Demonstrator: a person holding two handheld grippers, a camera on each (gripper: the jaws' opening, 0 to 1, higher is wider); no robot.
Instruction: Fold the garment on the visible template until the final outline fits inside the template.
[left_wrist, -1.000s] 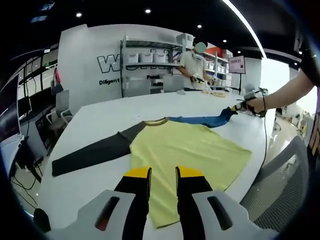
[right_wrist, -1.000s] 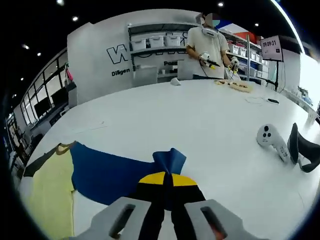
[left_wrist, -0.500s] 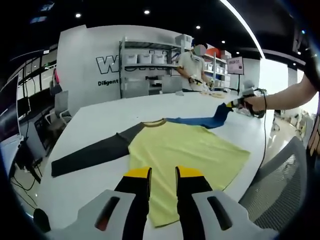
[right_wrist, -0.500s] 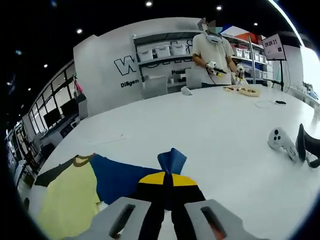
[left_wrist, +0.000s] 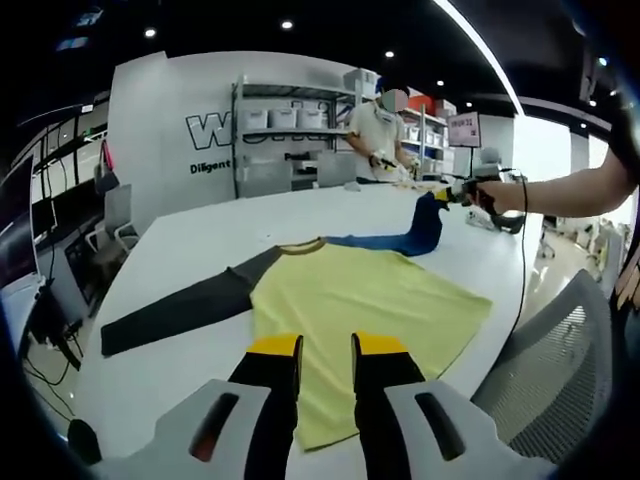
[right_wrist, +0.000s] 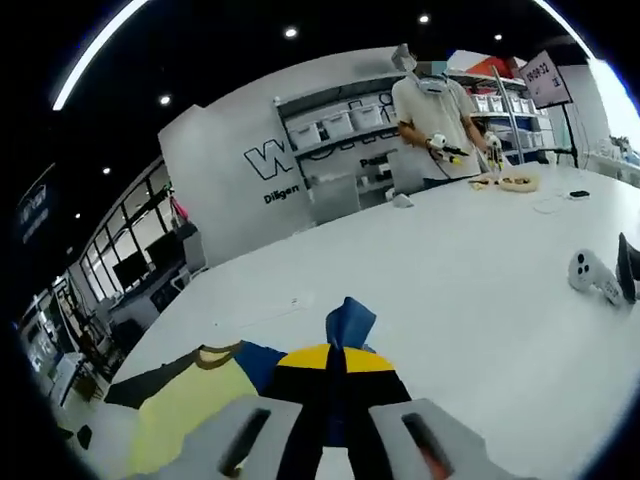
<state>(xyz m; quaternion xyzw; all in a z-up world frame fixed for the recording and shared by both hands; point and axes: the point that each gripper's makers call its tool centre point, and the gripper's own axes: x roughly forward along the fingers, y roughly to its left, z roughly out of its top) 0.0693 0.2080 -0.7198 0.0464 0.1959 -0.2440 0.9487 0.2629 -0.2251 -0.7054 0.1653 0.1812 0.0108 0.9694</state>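
The long-sleeved shirt (left_wrist: 365, 300) lay just ahead of the left gripper (left_wrist: 325, 347), whose jaws stood parted and empty. The right gripper (right_wrist: 335, 357) pinched the blue sleeve (right_wrist: 347, 322), whose cuff rose between its closed jaws.

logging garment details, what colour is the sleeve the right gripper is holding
Blue sleeve, clearest in the left gripper view.

Shirt (left_wrist: 360, 310) near hem hidden behind left gripper (left_wrist: 325, 348); template indiscernible.
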